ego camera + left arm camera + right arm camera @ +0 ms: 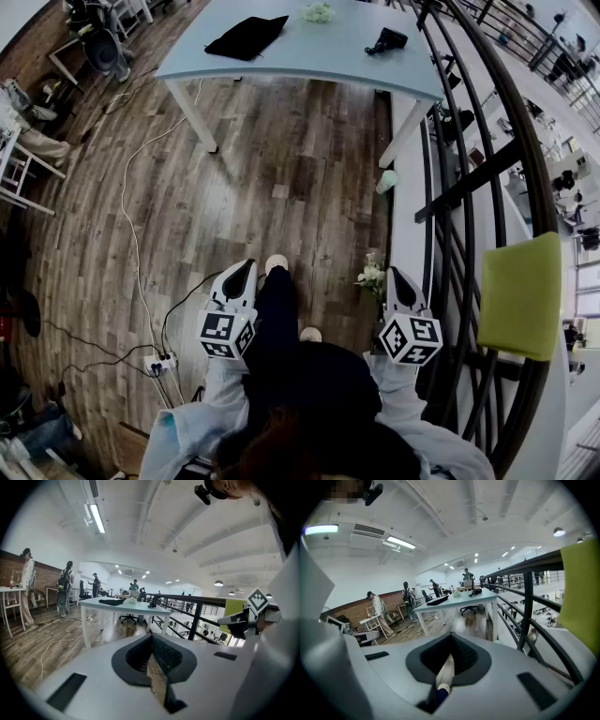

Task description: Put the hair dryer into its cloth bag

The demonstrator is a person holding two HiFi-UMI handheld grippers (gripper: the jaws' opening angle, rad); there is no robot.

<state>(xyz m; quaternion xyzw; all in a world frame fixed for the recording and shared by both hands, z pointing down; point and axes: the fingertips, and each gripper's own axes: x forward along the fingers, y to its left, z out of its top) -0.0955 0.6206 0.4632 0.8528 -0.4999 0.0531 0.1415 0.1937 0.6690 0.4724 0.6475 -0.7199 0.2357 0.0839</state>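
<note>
Far ahead in head view, the dryer (385, 40) lies by the desk's (309, 58) right edge, the bag (247, 36) nearer its left. Left gripper view: left gripper (151, 638) pressed together, empty. Right gripper view: right gripper (451, 637) likewise. The dryer is probably rigid and heavy; take its handle.

Open-plan office mezzanine with desks (309, 52), swivel chair (127, 618), strip lights (97, 518), black railing (466, 187)

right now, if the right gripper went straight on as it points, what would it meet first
Likely the wooden floor: the right gripper tilts slightly down at bare boards short of the table, though depth is unclear.
</note>
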